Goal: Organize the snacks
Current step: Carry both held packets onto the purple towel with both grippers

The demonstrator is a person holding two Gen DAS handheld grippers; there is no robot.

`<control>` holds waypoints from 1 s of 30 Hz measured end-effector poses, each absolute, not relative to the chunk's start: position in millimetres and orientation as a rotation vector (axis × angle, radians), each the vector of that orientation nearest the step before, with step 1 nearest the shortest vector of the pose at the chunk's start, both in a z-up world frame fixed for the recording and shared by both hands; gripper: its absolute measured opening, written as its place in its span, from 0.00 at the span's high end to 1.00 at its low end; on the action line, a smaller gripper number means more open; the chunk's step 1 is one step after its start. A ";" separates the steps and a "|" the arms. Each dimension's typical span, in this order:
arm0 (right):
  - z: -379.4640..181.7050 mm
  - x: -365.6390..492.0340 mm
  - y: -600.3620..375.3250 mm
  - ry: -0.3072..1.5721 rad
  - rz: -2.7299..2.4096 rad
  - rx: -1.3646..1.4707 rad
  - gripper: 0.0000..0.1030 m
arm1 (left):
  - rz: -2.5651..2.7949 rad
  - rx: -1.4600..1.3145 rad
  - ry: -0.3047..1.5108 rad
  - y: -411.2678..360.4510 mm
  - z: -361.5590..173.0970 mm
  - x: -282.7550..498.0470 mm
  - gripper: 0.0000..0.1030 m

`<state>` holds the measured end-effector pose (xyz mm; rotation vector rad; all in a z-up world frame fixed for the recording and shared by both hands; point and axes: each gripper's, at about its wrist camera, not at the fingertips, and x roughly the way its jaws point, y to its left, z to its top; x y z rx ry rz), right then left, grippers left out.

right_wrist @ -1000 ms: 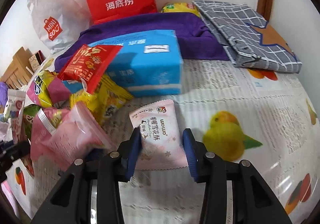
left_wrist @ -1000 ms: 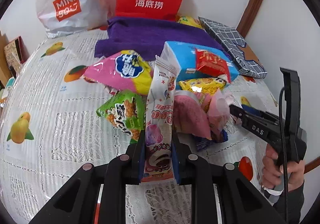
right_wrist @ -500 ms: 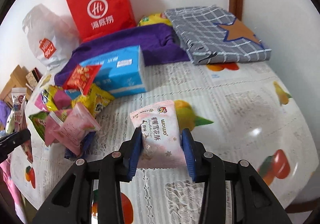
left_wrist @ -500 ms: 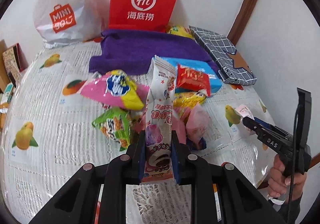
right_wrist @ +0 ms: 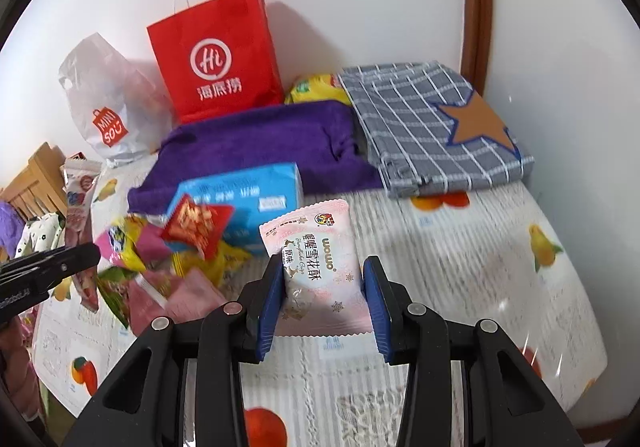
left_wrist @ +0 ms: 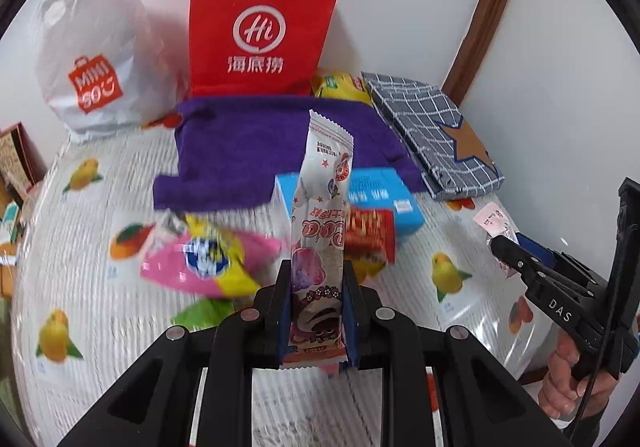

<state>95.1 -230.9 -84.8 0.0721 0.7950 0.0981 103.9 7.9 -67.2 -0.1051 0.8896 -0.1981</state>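
The left claw (left_wrist: 314, 317) is clamped on the lower end of a tall white snack packet (left_wrist: 322, 231), which stands upright between its blue pads, held above the bench (left_wrist: 100, 327). The right claw (right_wrist: 322, 297) grips a pink snowflake-pastry packet (right_wrist: 316, 267) by its two sides, its printed face turned up toward the camera, also held clear of the bench. In the left wrist view the right claw (left_wrist: 506, 247) appears at the right edge, with a hand (left_wrist: 576, 383) on its handle and the pink packet sticking out of its tip. Below and beyond both claws the bench wears a white lace cloth printed with fruit. Toward the middle of the bench lies a loose heap of snacks: a pink and yellow bag (left_wrist: 208, 259), a red packet (right_wrist: 196, 225) propped on a blue tissue pack (right_wrist: 248, 199), yellow bags and pink wrappers (right_wrist: 176, 299) blurred beside them. Behind the heap a purple towel (left_wrist: 280, 143) stretches toward the far edge. At the far right corner a grey checked cloth (right_wrist: 420, 135) with an orange star lies folded, touching the towel, with a yellow bag (right_wrist: 316, 87) tucked behind their meeting point. Along the far edge against the wall stand a red paper bag (left_wrist: 260, 31) and, at its left, a white plastic shopping bag (left_wrist: 92, 67).
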 end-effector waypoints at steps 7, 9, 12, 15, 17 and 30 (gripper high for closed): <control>-63.4 128.4 -218.8 0.754 0.103 0.054 0.61 | -0.165 -0.073 0.865 10.9 -47.8 137.9 0.80; -58.3 139.8 -212.8 0.742 0.102 0.029 0.61 | -0.155 -0.063 0.858 11.9 -44.4 147.3 0.80; -55.3 156.4 -206.0 0.739 0.104 0.007 0.61 | -0.134 -0.052 0.849 14.6 -39.1 162.9 0.80; -54.4 170.8 -201.7 0.742 0.117 0.003 0.61 | -0.116 -0.053 0.837 17.3 -34.4 178.7 0.80; -54.3 179.8 -199.0 0.742 0.124 0.002 0.61 | -0.109 -0.061 0.829 20.1 -32.1 189.5 0.80; -51.8 248.7 -178.5 0.715 0.137 -0.029 0.61 | -0.074 -0.049 0.866 32.3 -42.6 246.8 0.80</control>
